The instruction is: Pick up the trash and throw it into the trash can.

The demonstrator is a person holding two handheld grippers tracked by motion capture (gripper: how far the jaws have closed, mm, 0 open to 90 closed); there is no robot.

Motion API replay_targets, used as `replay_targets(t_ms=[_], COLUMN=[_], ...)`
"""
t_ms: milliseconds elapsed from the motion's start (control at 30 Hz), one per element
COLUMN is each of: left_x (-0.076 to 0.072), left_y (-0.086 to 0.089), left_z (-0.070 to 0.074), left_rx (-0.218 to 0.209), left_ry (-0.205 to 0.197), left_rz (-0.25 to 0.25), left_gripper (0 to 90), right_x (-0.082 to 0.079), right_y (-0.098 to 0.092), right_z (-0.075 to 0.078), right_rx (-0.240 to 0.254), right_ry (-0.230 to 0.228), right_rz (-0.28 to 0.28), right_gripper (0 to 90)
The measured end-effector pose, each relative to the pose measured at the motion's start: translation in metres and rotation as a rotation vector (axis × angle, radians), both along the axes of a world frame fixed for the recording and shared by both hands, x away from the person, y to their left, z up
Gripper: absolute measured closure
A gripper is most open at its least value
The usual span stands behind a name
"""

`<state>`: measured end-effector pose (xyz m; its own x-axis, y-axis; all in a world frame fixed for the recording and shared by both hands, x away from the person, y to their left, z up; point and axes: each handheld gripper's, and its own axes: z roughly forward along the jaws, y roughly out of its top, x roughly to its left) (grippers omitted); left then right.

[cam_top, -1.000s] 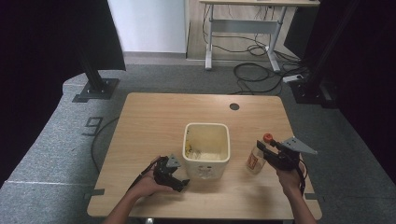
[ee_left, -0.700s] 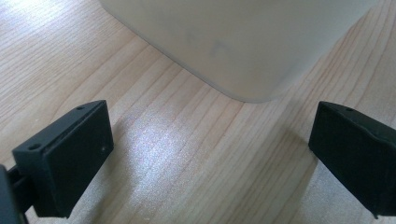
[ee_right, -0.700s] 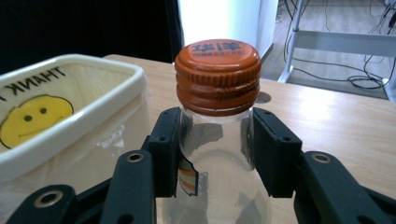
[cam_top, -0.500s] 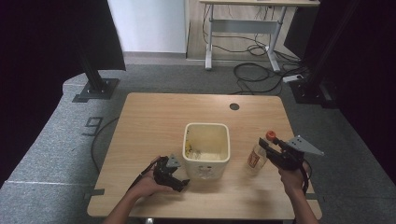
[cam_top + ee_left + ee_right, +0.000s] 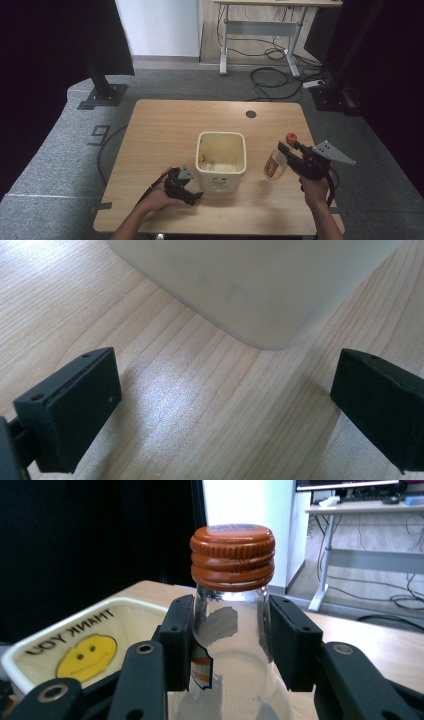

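A clear glass bottle [image 5: 274, 162] with an orange cap [image 5: 291, 137] hangs tilted above the table, just right of the cream bin [image 5: 221, 135]. My right gripper [image 5: 285, 150] is shut on its neck. In the right gripper view both pads [image 5: 295, 640] press the bottle [image 5: 232, 670] just below the cap [image 5: 232, 555]. My left gripper [image 5: 192, 196] rests on the table at the bin's front left corner. It is open in the left gripper view [image 5: 225, 405], with bare wood between its fingers [image 5: 75, 410] and the bin wall [image 5: 250, 285] just ahead.
The bin holds some small scraps, and its inner wall [image 5: 75, 645] bears a smiley face and "THANK YOU". The wooden table [image 5: 165, 125] has a dark round hole [image 5: 251, 114] at the far right. Desk legs and cables lie on the floor beyond.
My right gripper has lifted the bottle off the table and tipped it. The left gripper has stayed in place.
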<state>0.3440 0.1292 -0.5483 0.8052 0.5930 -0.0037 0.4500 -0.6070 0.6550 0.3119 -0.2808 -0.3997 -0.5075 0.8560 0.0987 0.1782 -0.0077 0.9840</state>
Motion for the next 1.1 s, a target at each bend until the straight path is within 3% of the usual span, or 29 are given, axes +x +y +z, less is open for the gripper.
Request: replay_targets(t_ms=[433,633,1100], left_x=[0.000,0.000,0.000], left_y=[0.000,0.000,0.000], left_z=[0.000,0.000,0.000], left_rx=[0.000,0.002,0.002], left_ry=[0.000,0.000,0.000], left_rz=[0.000,-0.002,-0.002], left_gripper=[0.0,0.0,0.0], right_x=[-0.001,-0.006,-0.009], right_y=[0.016,0.021,0.027], right_z=[0.025,0.036,0.053], right_rx=[0.024,0.033,0.049], right_ry=[-0.044,-0.086,-0.112], right_rz=[0.029,0.033,0.049], right_gripper=[56.1,56.1,56.2])
